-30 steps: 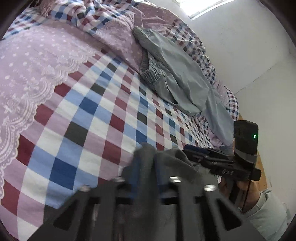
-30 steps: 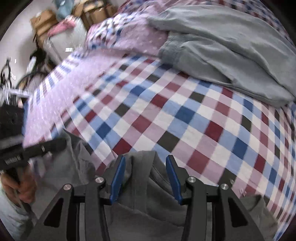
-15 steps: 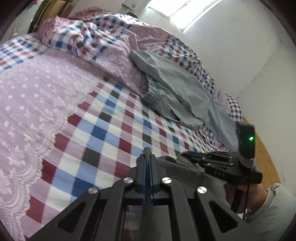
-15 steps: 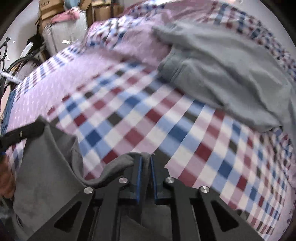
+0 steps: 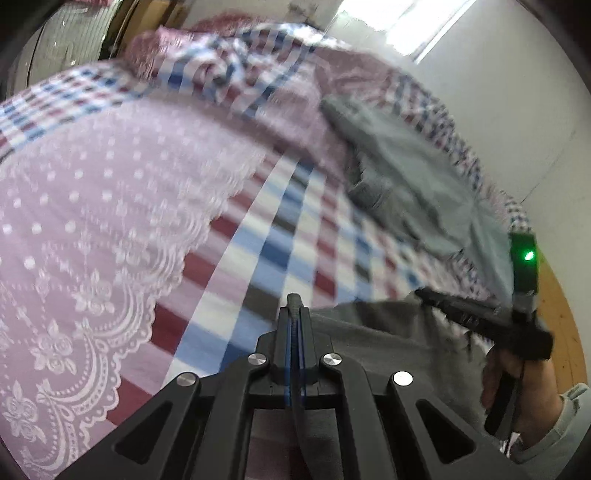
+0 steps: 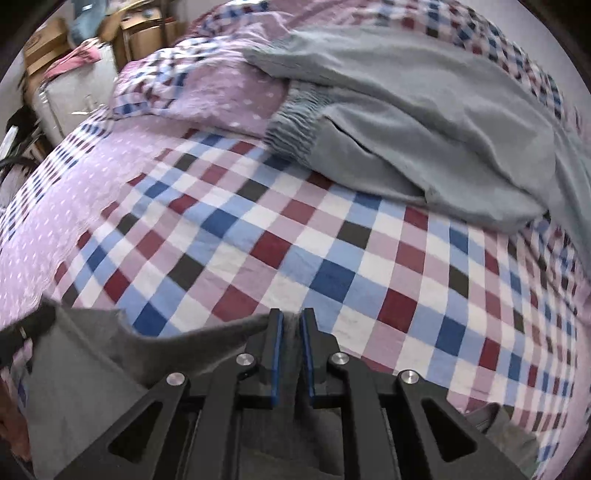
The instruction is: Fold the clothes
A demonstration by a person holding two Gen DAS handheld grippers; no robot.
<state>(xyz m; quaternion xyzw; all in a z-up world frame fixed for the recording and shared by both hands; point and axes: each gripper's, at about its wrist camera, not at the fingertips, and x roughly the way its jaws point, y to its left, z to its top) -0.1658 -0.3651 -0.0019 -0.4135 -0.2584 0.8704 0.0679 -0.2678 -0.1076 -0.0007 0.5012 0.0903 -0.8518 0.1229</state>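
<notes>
Dark grey garment (image 6: pixel 92 354) is hanging pinched in both tools, left tool (image 5: pixel 294 314) and right tool (image 6: pixel 291 328); keeping its edge taut while spreading it onto the bed (image 6: pixel 295 236) is helping.

- Bed (image 6: pixel 258 236) spread with a red, blue and white check cover.
- White wall (image 5: pixel 517 110), bright window (image 5: pixel 417 22) above.
- Cardboard boxes (image 6: pixel 140 26) stacked beyond the bed.
- Wooden floor (image 5: pixel 565 317) alongside.

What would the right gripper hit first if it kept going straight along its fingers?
Probably the checked red, blue and white bedspread just past the dark grey garment pinched in the right gripper; depth is unclear.
</notes>
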